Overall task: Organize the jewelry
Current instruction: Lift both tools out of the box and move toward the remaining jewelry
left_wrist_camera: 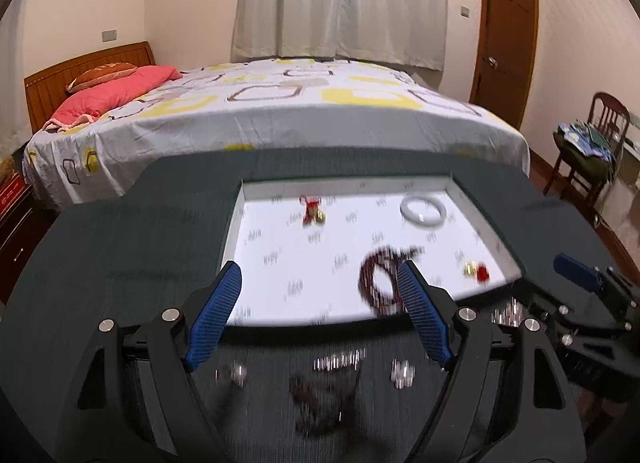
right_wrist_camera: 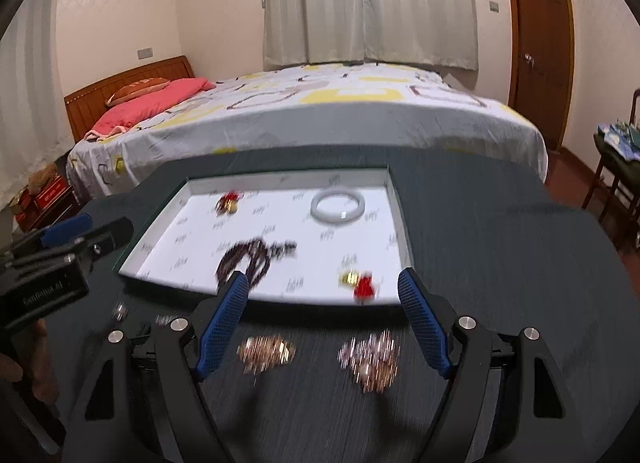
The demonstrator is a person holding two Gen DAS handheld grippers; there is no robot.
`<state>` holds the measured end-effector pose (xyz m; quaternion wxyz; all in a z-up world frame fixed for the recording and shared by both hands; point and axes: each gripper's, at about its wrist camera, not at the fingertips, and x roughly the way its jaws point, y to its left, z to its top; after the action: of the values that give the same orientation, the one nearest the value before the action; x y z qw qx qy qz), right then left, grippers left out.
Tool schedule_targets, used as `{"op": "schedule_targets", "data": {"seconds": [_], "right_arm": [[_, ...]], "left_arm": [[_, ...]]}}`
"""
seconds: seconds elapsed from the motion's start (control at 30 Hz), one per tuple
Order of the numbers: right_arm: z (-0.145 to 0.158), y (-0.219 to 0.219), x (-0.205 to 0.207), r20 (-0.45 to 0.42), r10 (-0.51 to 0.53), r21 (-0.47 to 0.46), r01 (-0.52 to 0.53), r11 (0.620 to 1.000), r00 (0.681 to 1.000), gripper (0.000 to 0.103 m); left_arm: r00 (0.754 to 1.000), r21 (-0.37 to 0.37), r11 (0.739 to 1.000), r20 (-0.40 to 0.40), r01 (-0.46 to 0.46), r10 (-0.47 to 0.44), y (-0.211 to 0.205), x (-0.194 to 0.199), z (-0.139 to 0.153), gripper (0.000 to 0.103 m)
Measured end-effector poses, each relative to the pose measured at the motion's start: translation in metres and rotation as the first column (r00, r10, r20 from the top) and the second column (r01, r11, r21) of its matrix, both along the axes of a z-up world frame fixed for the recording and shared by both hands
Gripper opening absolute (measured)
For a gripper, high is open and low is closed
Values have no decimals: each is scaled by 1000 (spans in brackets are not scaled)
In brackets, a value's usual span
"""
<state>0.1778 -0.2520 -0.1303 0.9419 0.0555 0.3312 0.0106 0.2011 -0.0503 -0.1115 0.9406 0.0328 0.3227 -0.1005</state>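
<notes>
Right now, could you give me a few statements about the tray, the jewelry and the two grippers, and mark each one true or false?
1. The white bangle lies inside the tray. True.
2. The left gripper is shut on the dark bead necklace. False: it is open and holds nothing.
3. Loose jewelry lies on the dark table before the tray. True.
4. The right gripper holds the bangle. False: it is open and empty.

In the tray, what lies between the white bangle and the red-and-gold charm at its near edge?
Bare printed liner; right wrist view shows bangle and charm apart.
</notes>
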Motion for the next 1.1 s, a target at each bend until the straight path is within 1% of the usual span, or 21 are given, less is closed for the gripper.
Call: {"op": "schedule_targets", "data": {"seconds": [0.2, 0.27, 0.33, 0.37, 0.43, 0.67, 0.8, 1.0, 1.03, 1.07, 1.1], "right_arm": [[-18, 0, -32, -37, -1, 2, 1, 1000, 999, 75], [-23, -1, -40, -50, -3, 8, 3, 1000, 999, 75], [-28, -1, -47, -60, -3, 12, 4, 1000, 998, 75], [-30, -1, -50, -64, -2, 12, 3, 1000, 998, 75], [-33, 0, -54, -71, 0, 13, 1, 1000, 997, 75], [-35, 2, -60, -77, 4, 21, -2, 1000, 997, 75], [-37, 3, -60, -79, 6, 27, -4, 1000, 997, 75], [-40, 2, -59, -91, 5, 35, -2, 999, 996, 75], [-41, 2, -59, -92, 4, 36, -1, 999, 996, 75], [-41, 2, -59, -92, 3, 37, 1, 999, 996, 75], [-42, 2, -59, -93, 3, 38, 1, 999, 996, 75]], "left_arm": [[999, 34, 999, -49, 12, -10, 8, -33, -30, 76], [997, 41, 999, -71, 16, -13, 10, -41, -40, 66], [995, 48, 999, -103, 22, -17, 13, -46, -52, 63], [994, 47, 999, -109, 23, -18, 14, -49, -55, 59], [992, 50, 998, -120, 31, -25, 14, -51, -61, 55], [989, 39, 998, -144, 46, -40, 16, -50, -67, 54], [986, 48, 997, -157, 59, -51, 11, -48, -71, 54], [978, 25, 999, -204, 48, -42, 13, -39, -82, 54], [976, 19, 999, -214, 48, -43, 14, -38, -84, 53], [973, 9, 999, -227, 53, -49, 14, -36, -85, 48], [972, 7, 998, -231, 55, -51, 14, -36, -86, 47]]}}
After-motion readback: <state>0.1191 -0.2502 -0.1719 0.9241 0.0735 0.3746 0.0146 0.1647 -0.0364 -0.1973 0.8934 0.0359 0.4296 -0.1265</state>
